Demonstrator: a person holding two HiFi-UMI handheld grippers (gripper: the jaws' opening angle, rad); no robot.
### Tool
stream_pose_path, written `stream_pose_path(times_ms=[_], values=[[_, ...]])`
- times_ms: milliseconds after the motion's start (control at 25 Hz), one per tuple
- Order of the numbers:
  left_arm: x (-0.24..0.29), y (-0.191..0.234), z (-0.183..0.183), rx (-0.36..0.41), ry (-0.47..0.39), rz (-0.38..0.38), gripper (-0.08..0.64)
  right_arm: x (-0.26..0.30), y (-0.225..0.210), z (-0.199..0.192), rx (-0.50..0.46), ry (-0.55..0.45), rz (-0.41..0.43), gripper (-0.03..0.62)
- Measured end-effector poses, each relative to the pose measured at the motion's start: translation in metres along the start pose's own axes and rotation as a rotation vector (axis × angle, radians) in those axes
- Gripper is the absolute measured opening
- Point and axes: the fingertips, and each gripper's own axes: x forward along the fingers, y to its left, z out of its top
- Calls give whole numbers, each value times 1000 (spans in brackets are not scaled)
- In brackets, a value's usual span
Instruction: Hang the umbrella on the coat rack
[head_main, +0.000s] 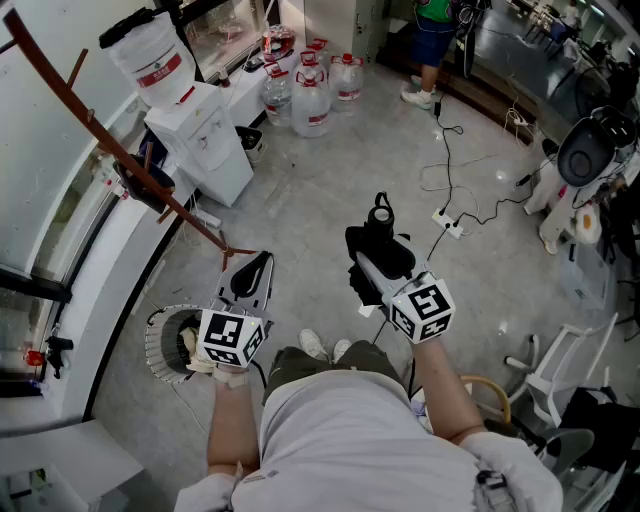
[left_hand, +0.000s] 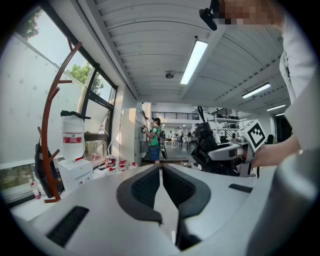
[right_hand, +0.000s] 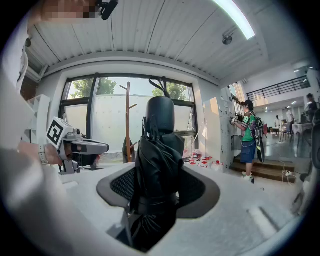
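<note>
My right gripper (head_main: 380, 265) is shut on a folded black umbrella (head_main: 379, 218). In the right gripper view the umbrella (right_hand: 159, 150) stands up between the pads, its rounded handle on top. The coat rack (head_main: 110, 148) is a curved brown wooden pole with pegs, leaning along the window wall at the left, and a dark bag (head_main: 140, 184) hangs on it. It also shows as the coat rack (left_hand: 48, 135) by the window and as the coat rack (right_hand: 127, 120) straight ahead. My left gripper (head_main: 256, 268) is shut with nothing between its pads, below the rack's foot.
A white water dispenser (head_main: 198, 135) stands beyond the rack, with several water bottles (head_main: 310, 92) behind it. A round white fan (head_main: 168, 342) lies on the floor by my left hand. Cables and a power strip (head_main: 450, 224) run at right. A person (head_main: 434, 40) stands far off.
</note>
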Motion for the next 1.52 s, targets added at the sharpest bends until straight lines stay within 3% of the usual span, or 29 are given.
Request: stream_pose_path(times_ms=[400,840,1160,1520], values=[[12,32,-2,-14,-5,-34,20,35,0,7,-11,25,11,222],[19,99,-15,-54,0,52,20,86,-28,12,26,40,-6,222],[78,151,-23,-68,41,91,20,162,-74,12,49,52,27,222],[174,228,-10,-84,77,215,20,292,-155,27,28,92,151,222]])
